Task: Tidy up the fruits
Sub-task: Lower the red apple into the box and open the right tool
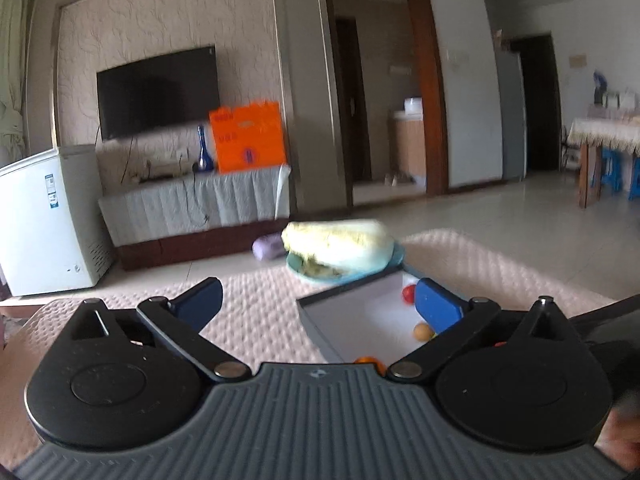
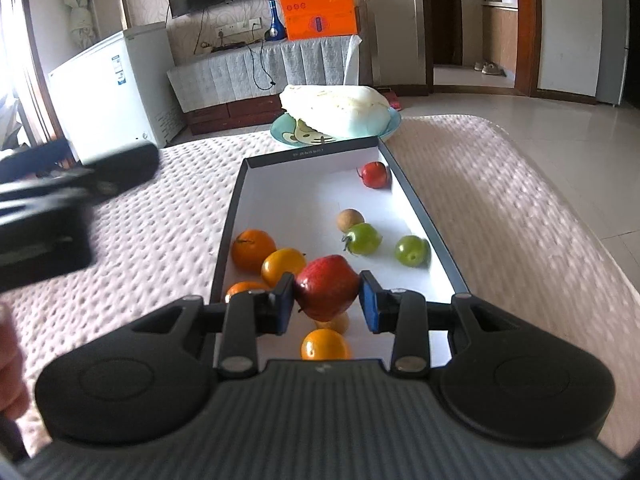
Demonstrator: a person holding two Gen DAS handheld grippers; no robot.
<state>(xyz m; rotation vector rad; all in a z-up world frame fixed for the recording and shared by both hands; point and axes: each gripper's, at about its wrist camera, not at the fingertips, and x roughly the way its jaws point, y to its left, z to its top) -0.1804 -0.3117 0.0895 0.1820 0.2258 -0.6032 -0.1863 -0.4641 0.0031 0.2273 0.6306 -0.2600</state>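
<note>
Two tools: right (image 2: 326, 300) grips apple (image 2: 327, 292), left (image 1: 318, 304) apparently empty.

fruits (image 2: 362, 239) lie in tray (image 2: 420, 208) on table (image 2: 160, 232), cabbage plate (image 2: 280, 133) just behind tray.

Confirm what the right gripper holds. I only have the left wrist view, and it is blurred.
Observer: The right gripper is shut on a red apple, above the near end of the white tray.
Operator: Any green fruit in the tray? I see only a red one and a brown one.
Observer: Yes, two green fruits, near the tray's right wall, just this side of the brown fruit.
Operator: Is my left gripper over the tray?
Observer: No. The left gripper is outside the tray's left wall, over the quilted cover.
</note>
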